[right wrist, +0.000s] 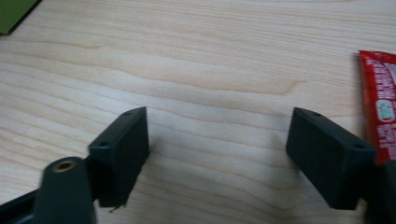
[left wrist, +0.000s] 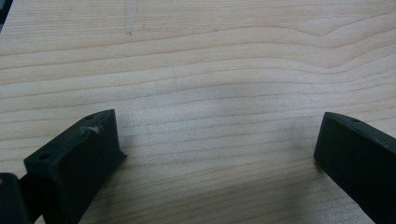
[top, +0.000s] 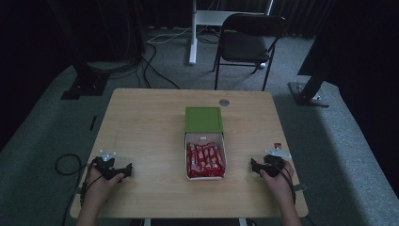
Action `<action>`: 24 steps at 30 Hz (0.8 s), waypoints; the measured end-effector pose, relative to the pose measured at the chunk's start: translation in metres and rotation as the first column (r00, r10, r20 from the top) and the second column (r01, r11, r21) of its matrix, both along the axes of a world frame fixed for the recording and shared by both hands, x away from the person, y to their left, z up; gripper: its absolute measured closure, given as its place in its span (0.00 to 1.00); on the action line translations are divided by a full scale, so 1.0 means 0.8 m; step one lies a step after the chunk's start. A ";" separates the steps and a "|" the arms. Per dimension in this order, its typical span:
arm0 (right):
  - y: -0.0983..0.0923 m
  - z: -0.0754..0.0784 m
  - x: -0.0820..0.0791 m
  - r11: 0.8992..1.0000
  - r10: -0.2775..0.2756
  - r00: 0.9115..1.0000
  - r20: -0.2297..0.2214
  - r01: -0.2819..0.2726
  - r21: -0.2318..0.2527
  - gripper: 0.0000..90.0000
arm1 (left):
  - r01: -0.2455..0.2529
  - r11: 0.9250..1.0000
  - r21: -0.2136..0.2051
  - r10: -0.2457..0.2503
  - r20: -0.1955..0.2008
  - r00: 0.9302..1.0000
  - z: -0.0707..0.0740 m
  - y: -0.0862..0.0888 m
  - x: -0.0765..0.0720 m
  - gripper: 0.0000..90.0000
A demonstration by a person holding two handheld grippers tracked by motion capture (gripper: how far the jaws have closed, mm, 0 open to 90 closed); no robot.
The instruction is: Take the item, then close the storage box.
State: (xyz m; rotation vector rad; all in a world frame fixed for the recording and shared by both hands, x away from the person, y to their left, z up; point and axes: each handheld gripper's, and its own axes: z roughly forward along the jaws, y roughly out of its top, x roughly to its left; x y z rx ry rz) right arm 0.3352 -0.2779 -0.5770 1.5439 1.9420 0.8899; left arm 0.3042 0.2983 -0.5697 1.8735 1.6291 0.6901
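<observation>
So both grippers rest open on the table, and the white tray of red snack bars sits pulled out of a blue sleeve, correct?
Not quite: the sleeve is green, not blue, as the high view shows. The rest holds: left gripper and right gripper rest open on the table, and the white tray of red snack bars is pulled out.

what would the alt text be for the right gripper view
The right tongs stand open over bare wooden table, nothing between the black jaws. A red snack packet lies just outside the jaw at the picture's right, and a green box corner shows at upper left.
</observation>
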 end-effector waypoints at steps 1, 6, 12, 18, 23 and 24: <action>0.000 0.000 0.000 1.000 0.005 1.000 -0.002 -0.005 -0.001 0.20 | 0.000 1.000 0.000 0.000 0.000 1.000 0.000 0.000 0.000 0.01; 0.000 0.000 0.001 1.000 -0.005 1.000 -0.011 0.005 -0.004 0.15 | 0.000 1.000 0.000 0.000 -0.001 1.000 0.000 0.000 0.000 0.01; 0.001 0.000 0.001 1.000 -0.007 1.000 -0.012 0.007 -0.007 0.14 | -0.002 1.000 0.001 0.002 0.001 1.000 0.000 0.000 0.000 0.01; 0.004 0.004 -0.001 1.000 0.006 1.000 -0.015 -0.007 -0.021 0.15 | 0.100 0.994 0.044 -0.100 0.012 0.995 0.001 -0.008 -0.002 0.01; 0.012 0.017 -0.002 0.999 0.039 0.999 0.012 -0.039 0.003 0.15 | 0.185 0.983 0.014 -0.185 0.027 0.982 0.009 -0.025 -0.002 0.01; 0.014 0.019 -0.002 0.999 0.047 0.999 0.015 -0.048 0.008 0.15 | 0.201 0.980 0.012 -0.201 0.034 0.979 0.011 -0.029 -0.002 0.01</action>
